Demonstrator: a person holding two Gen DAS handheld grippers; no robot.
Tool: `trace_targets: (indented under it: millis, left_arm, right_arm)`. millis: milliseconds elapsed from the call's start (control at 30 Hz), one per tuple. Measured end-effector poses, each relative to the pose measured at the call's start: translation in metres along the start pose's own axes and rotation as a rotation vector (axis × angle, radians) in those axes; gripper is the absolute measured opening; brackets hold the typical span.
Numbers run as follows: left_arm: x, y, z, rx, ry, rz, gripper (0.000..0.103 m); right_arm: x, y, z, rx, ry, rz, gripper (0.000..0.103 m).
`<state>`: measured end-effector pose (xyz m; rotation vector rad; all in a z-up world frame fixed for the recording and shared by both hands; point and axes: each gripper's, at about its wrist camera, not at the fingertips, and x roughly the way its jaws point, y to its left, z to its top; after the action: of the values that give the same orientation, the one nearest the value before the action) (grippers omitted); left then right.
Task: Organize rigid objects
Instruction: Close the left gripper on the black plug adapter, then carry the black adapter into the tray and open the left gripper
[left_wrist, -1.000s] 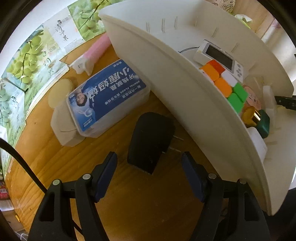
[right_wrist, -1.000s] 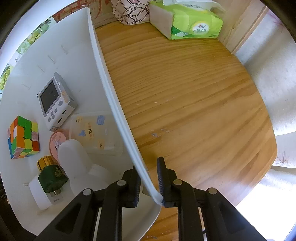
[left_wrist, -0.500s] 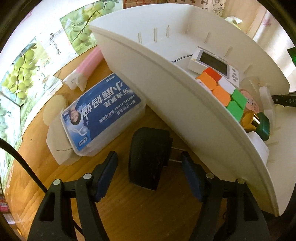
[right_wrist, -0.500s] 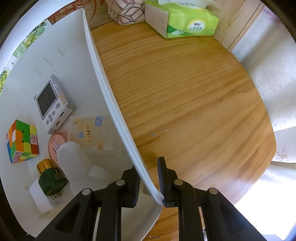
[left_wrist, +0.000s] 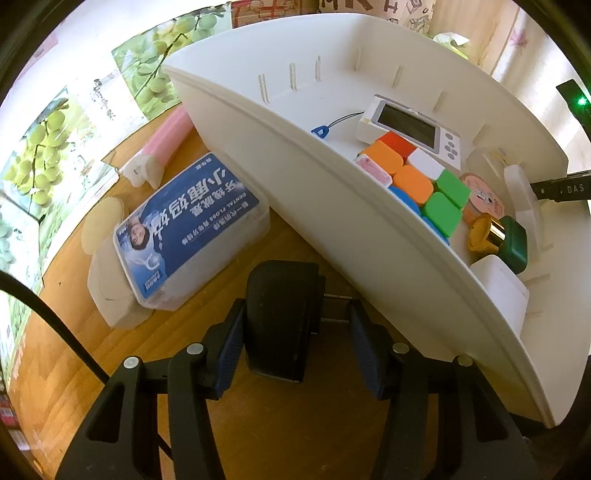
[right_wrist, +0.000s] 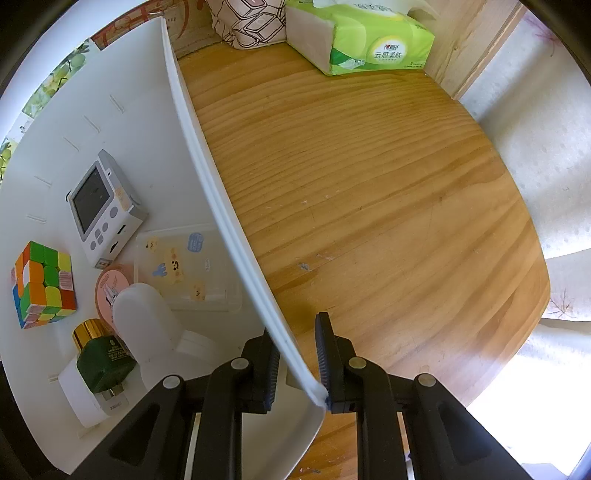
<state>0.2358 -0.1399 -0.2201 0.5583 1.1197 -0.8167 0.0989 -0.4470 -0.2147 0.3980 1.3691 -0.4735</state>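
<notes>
The left gripper (left_wrist: 295, 343) has its jaws wide around a black charger (left_wrist: 282, 314) lying on the table (left_wrist: 266, 424), not yet clamped. The right gripper (right_wrist: 297, 365) pinches the white bin (right_wrist: 221, 206) wall. Next: close, lift, drop it inside.

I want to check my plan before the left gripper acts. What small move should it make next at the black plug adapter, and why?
Probably close the left gripper on the black plug adapter. Its fingers already flank the adapter, which lies on the wooden table outside the white bin, while the right gripper holds the bin's wall.
</notes>
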Motion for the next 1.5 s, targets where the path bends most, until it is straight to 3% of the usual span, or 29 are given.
trace_targets:
  millis: [200, 667, 1167, 1500]
  left_arm:
    - [-0.008, 0.002, -0.016, -0.055, 0.014, 0.004, 0.057]
    - [-0.052, 0.010, -0.056, -0.299, 0.012, 0.023, 0.057]
    - [-0.106, -0.017, -0.038, -0.481, -0.116, 0.082, 0.057]
    - [-0.133, -0.046, -0.010, -0.520, -0.210, 0.075, 0.057]
  right_arm:
    - [0.000, 0.002, -0.001, -0.010, 0.001, -0.003, 0.019]
    - [-0.001, 0.011, 0.003, -0.099, 0.024, -0.007, 0.017]
    - [0.000, 0.023, 0.006, -0.287, 0.035, 0.029, 0.011]
    - [0.000, 0.036, 0.005, -0.429, 0.026, 0.054, 0.007]
